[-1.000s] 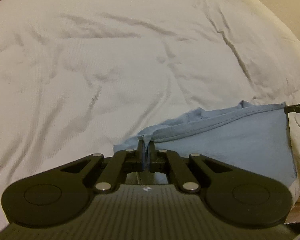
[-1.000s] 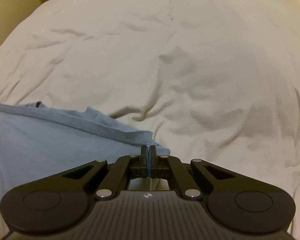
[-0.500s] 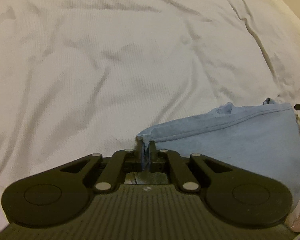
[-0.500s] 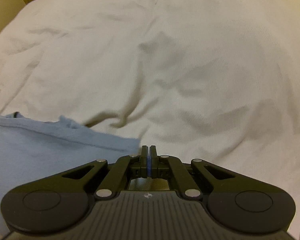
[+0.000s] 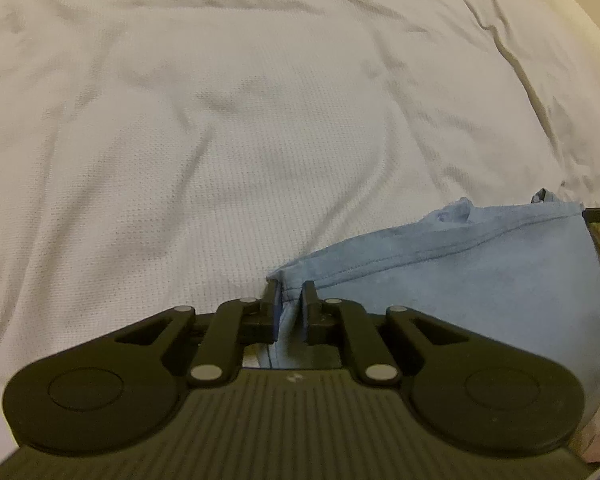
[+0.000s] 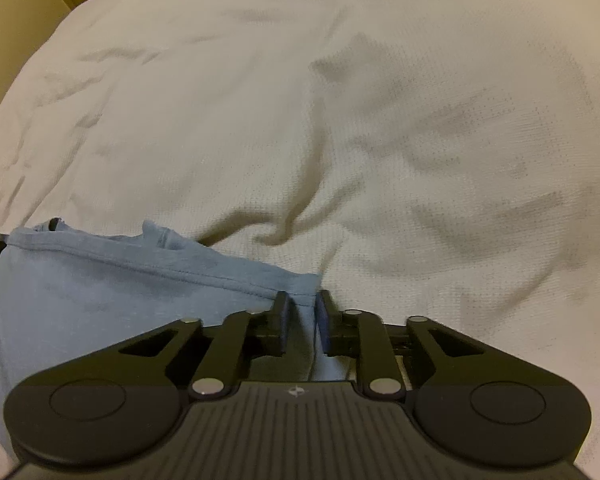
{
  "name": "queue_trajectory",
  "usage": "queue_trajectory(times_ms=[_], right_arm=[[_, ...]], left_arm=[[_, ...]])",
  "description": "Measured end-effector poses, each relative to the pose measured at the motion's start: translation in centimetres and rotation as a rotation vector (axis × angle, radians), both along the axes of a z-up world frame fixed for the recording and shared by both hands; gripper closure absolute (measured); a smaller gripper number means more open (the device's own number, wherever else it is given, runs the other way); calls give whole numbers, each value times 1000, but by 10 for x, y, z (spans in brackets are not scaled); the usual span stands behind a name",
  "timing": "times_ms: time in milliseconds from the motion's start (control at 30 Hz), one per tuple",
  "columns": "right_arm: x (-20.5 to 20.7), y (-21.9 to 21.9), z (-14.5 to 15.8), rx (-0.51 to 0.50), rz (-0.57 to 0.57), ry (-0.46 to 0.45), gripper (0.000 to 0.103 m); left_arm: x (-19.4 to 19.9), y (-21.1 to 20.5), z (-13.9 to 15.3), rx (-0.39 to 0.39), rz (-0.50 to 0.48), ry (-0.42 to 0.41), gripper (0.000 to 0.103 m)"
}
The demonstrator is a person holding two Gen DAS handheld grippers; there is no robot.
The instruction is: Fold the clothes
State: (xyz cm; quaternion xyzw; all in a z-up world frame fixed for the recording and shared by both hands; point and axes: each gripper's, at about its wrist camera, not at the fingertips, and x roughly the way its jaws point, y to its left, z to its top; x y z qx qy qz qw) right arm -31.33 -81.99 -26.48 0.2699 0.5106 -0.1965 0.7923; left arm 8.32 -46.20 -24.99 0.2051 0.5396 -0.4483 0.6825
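A light blue garment [image 5: 480, 280] lies on the near part of a bed covered by a wrinkled white bedspread [image 5: 220, 140], its stitched hem running between the two claws. The left claw [image 5: 291, 292] stands narrowly parted with one hem corner between its fingers. The right claw [image 6: 302, 300] is likewise parted a little around the opposite corner.

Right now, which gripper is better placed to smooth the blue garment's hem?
Marginally right: both the right gripper and left gripper are open at hem corners of the blue garment, but right's jaws gape wider.
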Motion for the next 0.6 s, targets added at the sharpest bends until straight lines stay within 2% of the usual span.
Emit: queue_trajectory(times_ms=[133,300,433,600], right_arm=[[-4,3,13,-37,-8,-6,101],[-11,9,41,-134,5,-43,103],[-7,7,40,-161,-14,-44,103],[4,2,22,-161,-19,-14,103]], left_arm=[[-5,4,10,-19,-21,-37,102],[-10,8,36,-102,-25,-102,102],[-7,2,29,-92,-30,-109,102],[-2,-7,10,-48,-36,-99,102]])
